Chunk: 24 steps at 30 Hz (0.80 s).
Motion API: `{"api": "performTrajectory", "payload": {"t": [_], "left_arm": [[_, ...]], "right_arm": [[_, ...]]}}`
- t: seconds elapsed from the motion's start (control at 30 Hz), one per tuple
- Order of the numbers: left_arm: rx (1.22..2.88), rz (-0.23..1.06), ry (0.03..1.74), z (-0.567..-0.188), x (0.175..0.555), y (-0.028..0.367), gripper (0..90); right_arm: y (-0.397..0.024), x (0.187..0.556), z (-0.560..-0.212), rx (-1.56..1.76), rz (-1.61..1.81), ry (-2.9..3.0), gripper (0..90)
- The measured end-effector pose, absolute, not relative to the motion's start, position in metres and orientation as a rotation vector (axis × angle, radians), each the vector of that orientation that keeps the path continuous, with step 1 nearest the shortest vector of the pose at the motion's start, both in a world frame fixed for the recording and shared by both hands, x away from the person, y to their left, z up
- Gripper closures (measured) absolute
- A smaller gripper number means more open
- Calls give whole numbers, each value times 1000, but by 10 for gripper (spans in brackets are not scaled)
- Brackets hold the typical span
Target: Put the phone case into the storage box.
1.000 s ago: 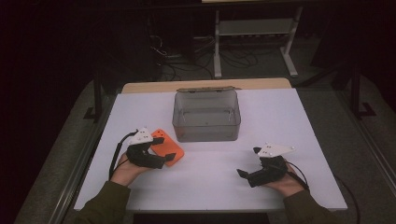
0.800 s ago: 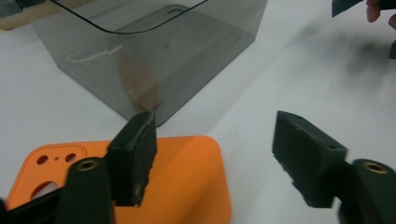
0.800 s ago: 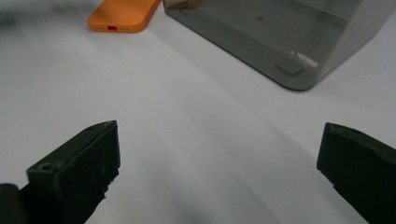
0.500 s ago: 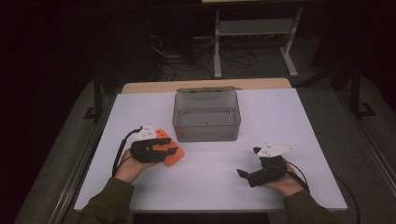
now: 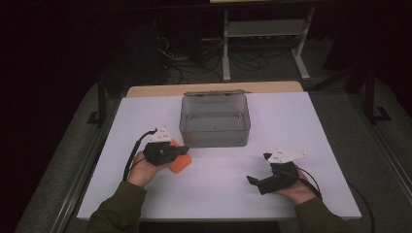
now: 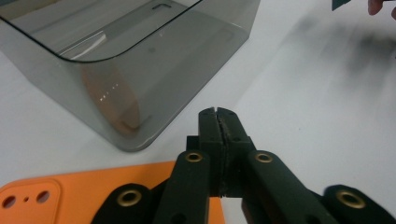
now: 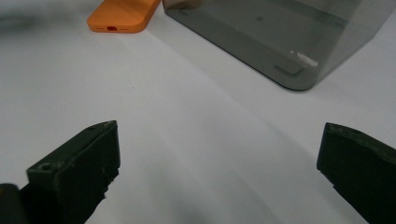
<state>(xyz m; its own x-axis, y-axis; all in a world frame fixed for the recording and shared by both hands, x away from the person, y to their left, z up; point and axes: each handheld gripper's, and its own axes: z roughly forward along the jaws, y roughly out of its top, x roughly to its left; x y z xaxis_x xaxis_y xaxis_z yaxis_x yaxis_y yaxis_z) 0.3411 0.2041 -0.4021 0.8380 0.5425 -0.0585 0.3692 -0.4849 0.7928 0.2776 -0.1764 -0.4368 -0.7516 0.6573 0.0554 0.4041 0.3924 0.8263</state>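
Apparently flat orange phone case point(image 6: 70, 196) beneath closed left claw point(image 6: 218, 122).

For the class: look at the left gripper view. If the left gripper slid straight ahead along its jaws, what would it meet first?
Probably the near corner of the smoky clear box, just ahead and slightly left of the shut left gripper. The orange phone case lies under it, not ahead. Depth is uncertain; it might graze past onto bare white table.

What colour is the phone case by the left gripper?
Orange phone case, clearest in the left gripper view.
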Motion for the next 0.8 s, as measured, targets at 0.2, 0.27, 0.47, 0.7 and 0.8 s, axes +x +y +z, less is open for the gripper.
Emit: {"api": "performTrajectory", "payload": {"t": [0.2,0.27,0.47,0.7,0.8], "left_arm": [[2160,242,647,-405,347,193,897],[2170,239,642,-407,349,189,897],[2195,223,630,-411,355,179,897],[2235,214,615,-418,360,170,898],[2246,213,623,-422,363,165,898]], "right_arm": [[-176,278,-437,933,1289,2375,0],[-176,278,-437,933,1290,2375,0],[-177,278,-437,933,1291,2375,0],[-177,278,-437,933,1292,2376,0],[-177,278,-437,933,1291,2376,0]]}}
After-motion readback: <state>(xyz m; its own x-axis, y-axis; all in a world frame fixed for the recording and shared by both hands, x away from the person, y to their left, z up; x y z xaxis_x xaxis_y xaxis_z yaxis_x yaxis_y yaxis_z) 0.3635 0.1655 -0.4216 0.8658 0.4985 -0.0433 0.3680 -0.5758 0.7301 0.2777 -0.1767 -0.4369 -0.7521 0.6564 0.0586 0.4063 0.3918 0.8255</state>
